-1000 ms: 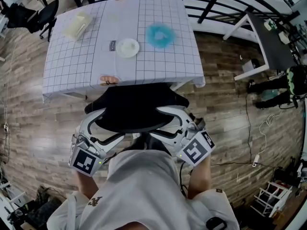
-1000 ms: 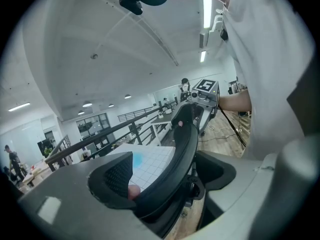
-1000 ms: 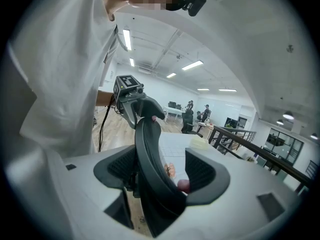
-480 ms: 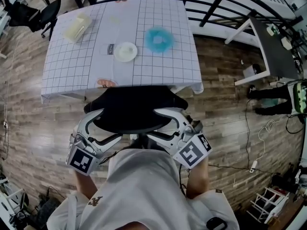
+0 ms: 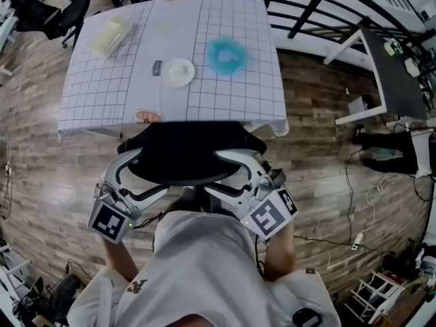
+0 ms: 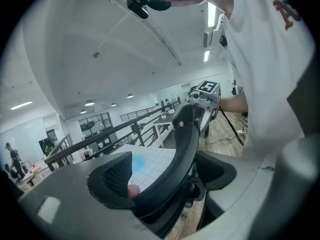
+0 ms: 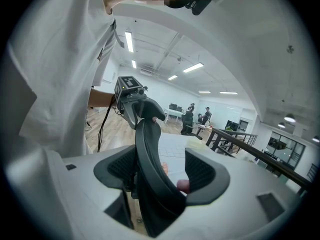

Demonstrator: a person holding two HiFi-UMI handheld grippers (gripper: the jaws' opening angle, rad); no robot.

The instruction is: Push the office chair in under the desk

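Observation:
A black office chair (image 5: 184,152) stands at the near edge of a desk (image 5: 102,94) draped in a white grid cloth, its seat front meeting the cloth's hem. My left gripper (image 5: 133,176) straddles the left rim of the backrest (image 6: 175,154), and my right gripper (image 5: 235,176) straddles the right rim. In the left gripper view the left gripper (image 6: 165,176) stands open, the rim lying against one pad. In the right gripper view the right gripper (image 7: 160,171) is open too, with gaps beside the backrest (image 7: 150,169).
On the desk lie a white plate (image 5: 178,72), a blue fluffy thing (image 5: 227,54) and a cream box (image 5: 109,36). Another black chair (image 5: 65,16) stands far left. A white-legged table (image 5: 385,67) and floor cables (image 5: 361,182) are to the right.
Both grippers and the chair have edged slightly forward toward the desk. The jaws still straddle the backrest as before.

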